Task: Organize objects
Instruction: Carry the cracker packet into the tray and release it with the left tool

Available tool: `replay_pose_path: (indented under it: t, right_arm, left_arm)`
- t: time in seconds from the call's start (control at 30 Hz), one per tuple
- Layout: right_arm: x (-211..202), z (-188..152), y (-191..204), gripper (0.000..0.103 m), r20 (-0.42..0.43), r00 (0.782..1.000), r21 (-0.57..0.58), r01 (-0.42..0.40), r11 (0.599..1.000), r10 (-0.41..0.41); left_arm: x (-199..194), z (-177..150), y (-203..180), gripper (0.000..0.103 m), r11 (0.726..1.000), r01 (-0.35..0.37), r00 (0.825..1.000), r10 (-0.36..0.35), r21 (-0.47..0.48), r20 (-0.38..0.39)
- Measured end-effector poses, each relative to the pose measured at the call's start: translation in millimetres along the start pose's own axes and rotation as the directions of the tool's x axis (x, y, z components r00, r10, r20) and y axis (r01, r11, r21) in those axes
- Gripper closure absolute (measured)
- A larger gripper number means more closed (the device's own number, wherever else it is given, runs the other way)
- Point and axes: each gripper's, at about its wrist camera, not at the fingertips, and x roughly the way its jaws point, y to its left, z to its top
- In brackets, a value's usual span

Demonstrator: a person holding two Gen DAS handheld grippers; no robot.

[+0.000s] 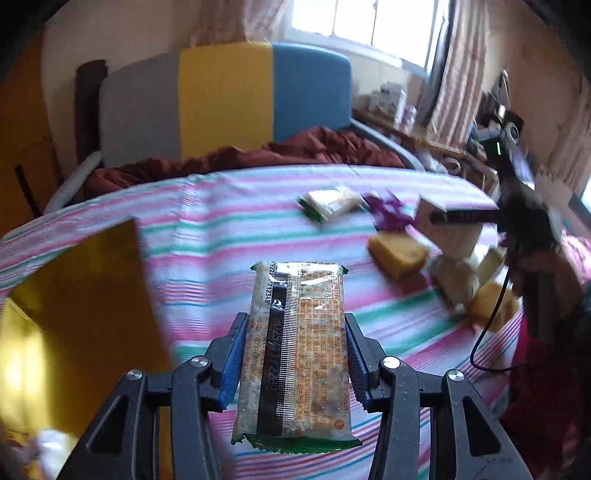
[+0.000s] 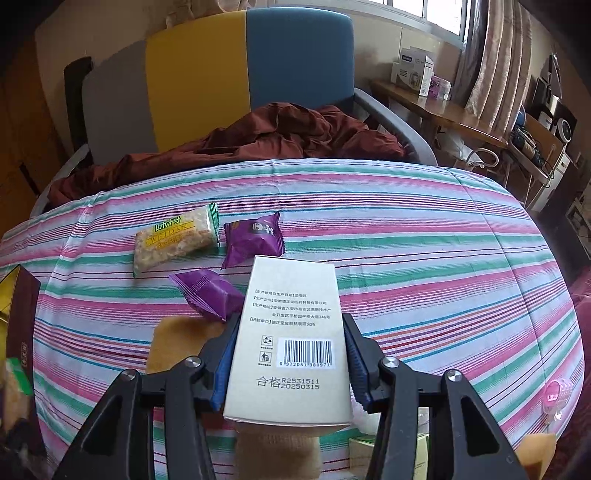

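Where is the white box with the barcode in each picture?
Left wrist view: the white box is far right, blurred, held above the snacks by the right gripper.
Right wrist view: the box is bottom centre, clamped between the blue pads.
Shared landmark: the green-edged rice cracker packet on the striped sheet.

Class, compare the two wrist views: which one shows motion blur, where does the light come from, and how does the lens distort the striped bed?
Left wrist view: loose snacks smeared by motion blur, held snack bar sharp, window blown out. Right wrist view: crisp throughout, box print legible, daylight from upper right. Both: fisheye bows the striped sheet.
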Motion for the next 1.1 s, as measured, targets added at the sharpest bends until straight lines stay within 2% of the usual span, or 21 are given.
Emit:
replay_pose_path:
  t: [0.13, 0.23, 0.33, 0.43, 0.6, 0.7, 0.8, 0.9, 0.97, 1.1]
  right_arm:
    - [-1.8, -0.9, 1.2, 0.052, 0.005, 1.0, -0.002, 0.007, 1.0, -0.007]
    - [-2.1, -1.2, 3.5, 0.052, 0.008, 1.0, -0.014, 0.014, 1.0, -0.014]
    - [-0.4, -1.8, 6.0, 0.052, 0.003, 1.0, -0.028, 0.022, 0.999, -0.022]
    - [0.6, -2.6, 8.1, 0.052, 0.001, 1.0, -0.038, 0.026, 0.999, -0.026]
    - [2.3, -2.8, 8.8, 0.052, -0.001, 1.0, -0.04, 0.027, 0.999, -0.027]
    - [3.3, -3.1, 9.8, 0.052, -0.002, 1.0, -0.043, 0.031, 0.999, -0.031]
    - [4.1, -3.1, 11.4, 0.052, -0.003, 0.999, -0.05, 0.032, 0.998, -0.032]
    - [3.4, -3.4, 9.9, 0.052, -0.001, 1.0, -0.045, 0.031, 0.999, -0.031]
    - [3.0, -3.1, 8.9, 0.052, 0.0, 0.999, -0.041, 0.032, 0.999, -0.032]
    - [1.8, -2.0, 7.8, 0.052, 0.012, 0.999, -0.038, 0.044, 0.998, -0.043]
  left_arm:
    - [-31.6, 8.2, 81.6, 0.054, 0.987, -0.145, 0.989, 0.145, -0.075, -0.011]
    - [-38.5, -3.2, 146.3, 0.054, 0.952, -0.272, 0.962, 0.266, -0.141, -0.06]
    - [-36.2, -20.1, 196.5, 0.054, 0.916, -0.347, 0.937, 0.327, -0.203, -0.124]
    - [-26.0, -37.7, 229.8, 0.054, 0.882, -0.402, 0.913, 0.364, -0.246, -0.187]
    - [-6.0, -60.7, 254.2, 0.053, 0.853, -0.448, 0.887, 0.386, -0.269, -0.253]
    - [-2.0, -62.5, 261.7, 0.053, 0.846, -0.442, 0.889, 0.37, -0.299, -0.269]
    - [3.9, -63.4, 262.9, 0.053, 0.842, -0.467, 0.872, 0.389, -0.27, -0.296]
    - [-0.8, -62.9, 262.4, 0.052, 0.839, -0.463, 0.878, 0.389, -0.286, -0.28]
    - [-7.5, -62.5, 260.4, 0.045, 0.839, -0.463, 0.88, 0.396, -0.288, -0.262]
    - [-29.9, -58.7, 255.3, 0.045, 0.842, -0.467, 0.882, 0.42, -0.271, -0.214]
